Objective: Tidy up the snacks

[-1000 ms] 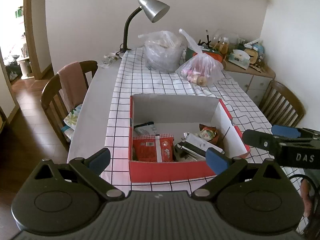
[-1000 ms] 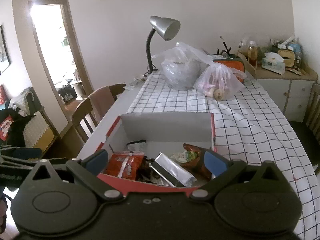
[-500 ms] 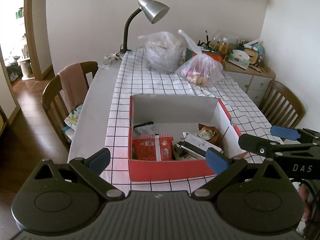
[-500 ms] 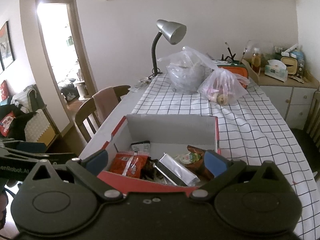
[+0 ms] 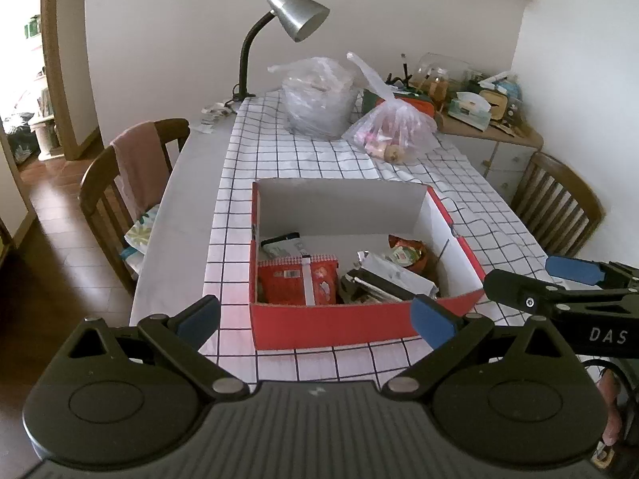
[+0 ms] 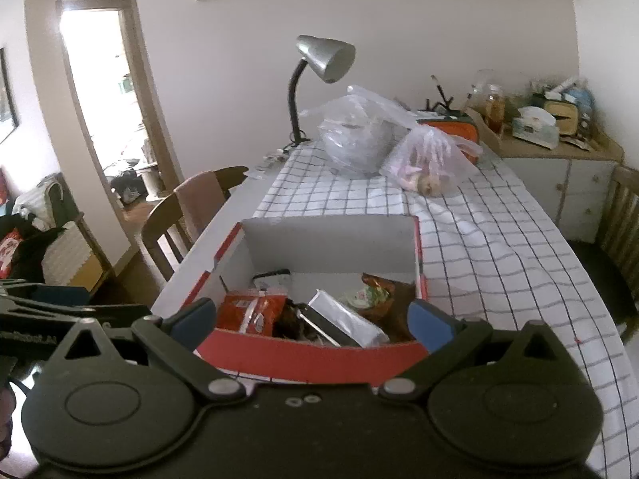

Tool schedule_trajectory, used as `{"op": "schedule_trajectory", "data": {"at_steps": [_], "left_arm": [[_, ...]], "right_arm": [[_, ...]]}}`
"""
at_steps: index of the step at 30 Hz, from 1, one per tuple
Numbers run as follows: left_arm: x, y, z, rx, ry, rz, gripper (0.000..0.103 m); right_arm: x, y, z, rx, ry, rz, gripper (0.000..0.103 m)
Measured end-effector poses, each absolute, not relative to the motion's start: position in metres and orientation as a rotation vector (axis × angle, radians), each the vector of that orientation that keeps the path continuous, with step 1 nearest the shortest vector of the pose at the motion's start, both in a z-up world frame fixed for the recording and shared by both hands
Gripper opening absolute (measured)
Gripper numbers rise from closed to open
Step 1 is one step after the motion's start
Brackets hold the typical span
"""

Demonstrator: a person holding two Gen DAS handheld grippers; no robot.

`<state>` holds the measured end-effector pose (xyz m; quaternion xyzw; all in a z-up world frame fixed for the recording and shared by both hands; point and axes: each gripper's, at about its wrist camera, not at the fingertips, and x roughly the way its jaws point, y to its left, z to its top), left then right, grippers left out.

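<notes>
Red cardboard box [image 5: 331, 323] sat on the checked tablecloth [image 5: 303, 159] close to the near tabletop [image 5: 187, 183] edge, with a narrow strip of cloth between its front wall and that edge. Bare grey tabletop ran along the box's left side; open cloth lay to its right and behind it up to two plastic bags, a clear one [image 5: 317, 97] and a pinkish one [image 5: 393, 129], near the far end. A silver desk lamp [image 5: 297, 20] stood at the far left corner. Wooden chairs flanked the tabletop, one on the left [image 5: 120, 195] with a pink cloth draped on its back, one on the right [image 5: 559, 207]. Left gripper [image 5: 315, 317] hung above the near edge, blue-padded fingers [image 5: 433, 319] spread wide, holding nothing and touching nothing. Right gripper [image 6: 313, 319] likewise stood wide apart and empty, just in front of the box's front wall; in the left wrist view it [image 5: 559, 283] appeared off the box's right front corner. Box contents: a red snack packet [image 5: 297, 281] front left, a silver foil pack [image 5: 393, 279] lying diagonally at centre, a dark-and-white packet [image 5: 281, 243] behind the red one, an orange-brown bag with a green-labelled item [image 5: 407, 253] at right. The rear half of the box floor showed bare.
</notes>
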<state>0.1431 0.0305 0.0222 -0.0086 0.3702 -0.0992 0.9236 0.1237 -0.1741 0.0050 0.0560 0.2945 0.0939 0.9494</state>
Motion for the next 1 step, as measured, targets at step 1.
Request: {"op": "schedule_trajectory", "data": {"at_steps": [1], "left_arm": [[0.1409,0.0308,0.0225,-0.017,0.760,-0.210,0.102]], "right_arm": [[0.1210,-0.1751,0.0040,0.121,0.602,0.183,0.103]]}}
